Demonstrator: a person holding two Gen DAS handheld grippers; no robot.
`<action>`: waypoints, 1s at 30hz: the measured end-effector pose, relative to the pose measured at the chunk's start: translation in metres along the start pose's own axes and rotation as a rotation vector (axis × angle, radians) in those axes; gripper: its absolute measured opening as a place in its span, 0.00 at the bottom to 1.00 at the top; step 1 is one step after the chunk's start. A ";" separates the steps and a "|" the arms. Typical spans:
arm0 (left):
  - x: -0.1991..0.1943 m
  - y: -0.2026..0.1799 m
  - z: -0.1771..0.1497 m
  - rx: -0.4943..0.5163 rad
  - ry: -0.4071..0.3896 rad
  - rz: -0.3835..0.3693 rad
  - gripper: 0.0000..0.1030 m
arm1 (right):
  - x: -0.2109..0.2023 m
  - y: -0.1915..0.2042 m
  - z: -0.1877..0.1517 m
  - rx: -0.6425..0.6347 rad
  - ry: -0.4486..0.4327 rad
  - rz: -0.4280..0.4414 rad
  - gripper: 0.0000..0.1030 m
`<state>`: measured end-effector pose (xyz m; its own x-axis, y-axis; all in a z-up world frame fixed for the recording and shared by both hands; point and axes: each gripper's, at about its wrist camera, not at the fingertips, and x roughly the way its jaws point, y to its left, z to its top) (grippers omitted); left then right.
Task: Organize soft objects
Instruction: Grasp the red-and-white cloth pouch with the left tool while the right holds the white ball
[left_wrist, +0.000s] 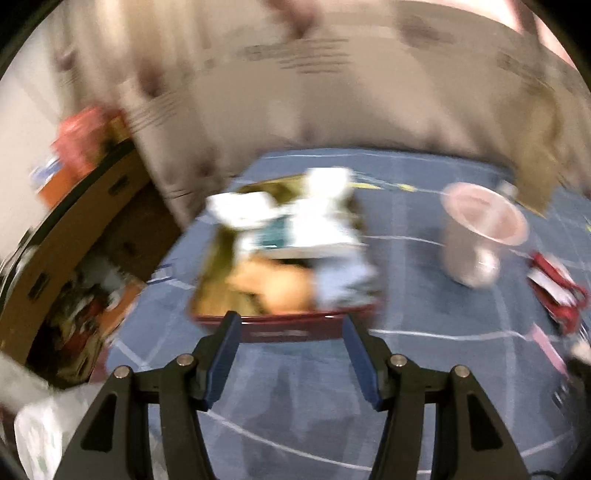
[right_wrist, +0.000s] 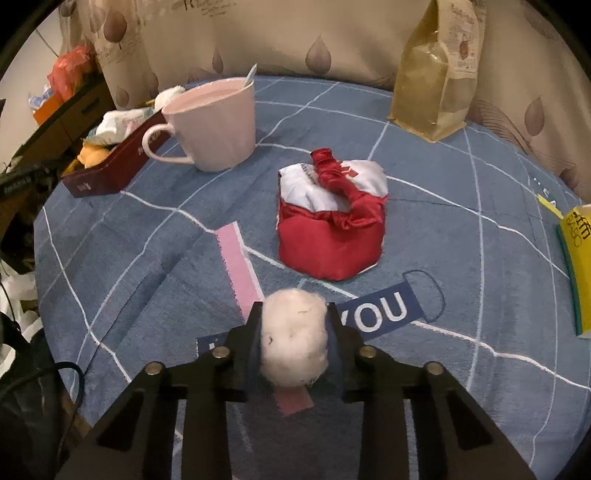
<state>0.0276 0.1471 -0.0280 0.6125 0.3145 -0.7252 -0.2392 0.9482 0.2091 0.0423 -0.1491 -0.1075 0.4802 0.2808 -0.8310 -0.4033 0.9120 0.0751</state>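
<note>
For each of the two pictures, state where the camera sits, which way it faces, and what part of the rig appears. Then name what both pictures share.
Left wrist: on the left gripper, looking down past open fingers at the red tray of soft things; blurred.
Right wrist: on the right gripper, facing down at the table; fingers clamp a white cotton ball.
Shared: tray, pink mug, blue tablecloth, red pouch.

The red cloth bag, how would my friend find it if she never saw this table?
Start at the big pink mug on the blue checked cloth, then look toward the tall yellowish packet. Between them, nearer the camera, sits the red cloth bag. It is the only shiny red lump with a white top and a knotted neck; the fluffy ball is white.
</note>
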 end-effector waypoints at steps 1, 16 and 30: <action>-0.001 -0.016 0.001 0.038 0.002 -0.041 0.57 | -0.003 -0.003 0.000 0.007 -0.008 0.002 0.26; -0.020 -0.176 0.035 0.279 0.054 -0.457 0.64 | -0.042 -0.130 0.015 0.233 -0.131 -0.195 0.26; 0.016 -0.274 0.041 0.310 0.156 -0.549 0.67 | 0.000 -0.209 0.010 0.354 -0.114 -0.341 0.27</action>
<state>0.1343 -0.1061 -0.0701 0.4615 -0.2074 -0.8625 0.3201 0.9457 -0.0562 0.1346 -0.3363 -0.1176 0.6282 -0.0385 -0.7771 0.0710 0.9974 0.0080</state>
